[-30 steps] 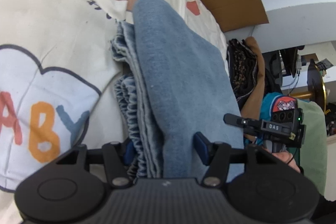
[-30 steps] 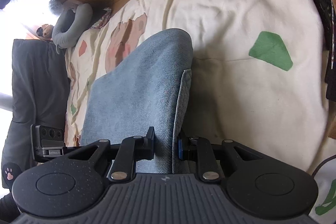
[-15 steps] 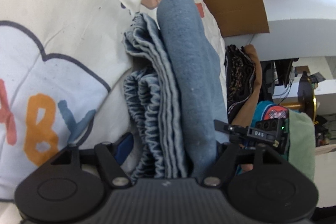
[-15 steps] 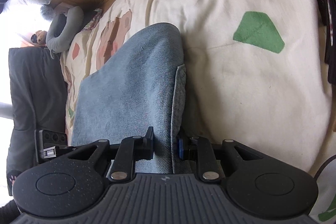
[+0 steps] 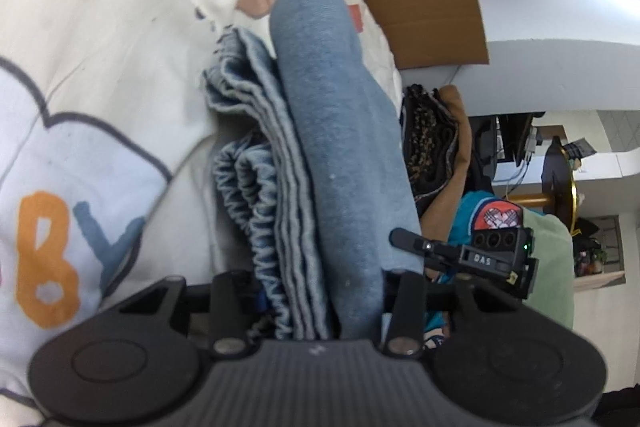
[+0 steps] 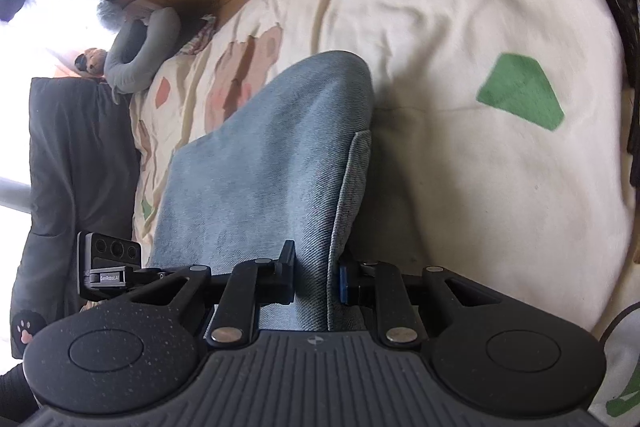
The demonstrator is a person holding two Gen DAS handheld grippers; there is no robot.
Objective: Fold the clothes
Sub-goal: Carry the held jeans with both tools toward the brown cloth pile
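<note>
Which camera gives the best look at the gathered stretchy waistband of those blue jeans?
The left wrist view: the ruffled waistband and the stacked layers of the jeans show there. The right wrist view shows only smooth folded denim and one seam edge.

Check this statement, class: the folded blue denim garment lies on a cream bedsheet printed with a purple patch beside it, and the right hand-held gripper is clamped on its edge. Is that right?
One detail is wrong. In the right wrist view the patch on the cream bedsheet is green, not purple. The right hand-held gripper is indeed clamped on the folded blue denim garment.
</note>
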